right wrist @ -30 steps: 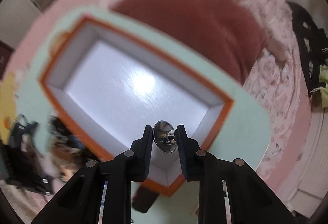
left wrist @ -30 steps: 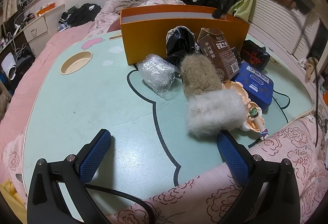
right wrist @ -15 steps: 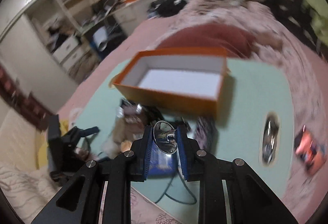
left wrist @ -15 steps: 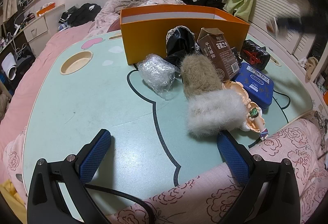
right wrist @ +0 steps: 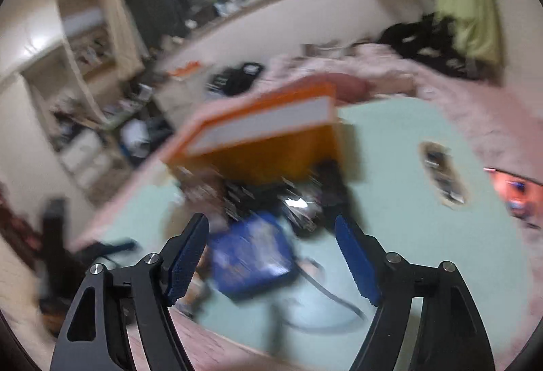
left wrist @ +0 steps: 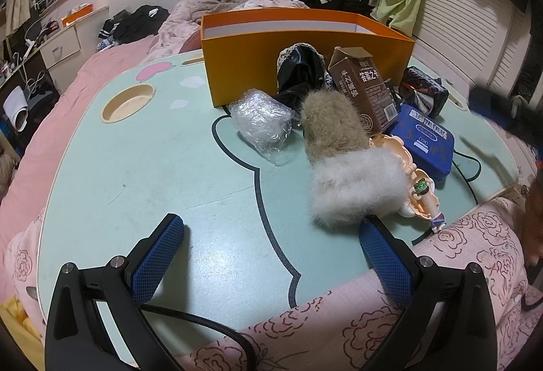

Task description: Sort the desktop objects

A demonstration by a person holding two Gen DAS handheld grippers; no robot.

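Left claw (left wrist: 271, 248): wide open, empty, unmoved over the pale green cartoon-printed worktop (left wrist: 163, 174).
Right claw (right wrist: 271, 255): its jaws just sprang apart; the shiny metal piece pinched a second ago is gone, nothing between the pads.
Pile: fluffy beige-and-white plush (left wrist: 342, 160), flat blue tin (left wrist: 424, 140), brown carton (left wrist: 364, 86), unshifted.
Orange cardboard box (left wrist: 305, 55): behind them, where it stood before.

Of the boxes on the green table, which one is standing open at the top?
The large orange box at the far side of the table: its top is open and shows a white inside wall. The brown carton and the flat blue tin are smaller.
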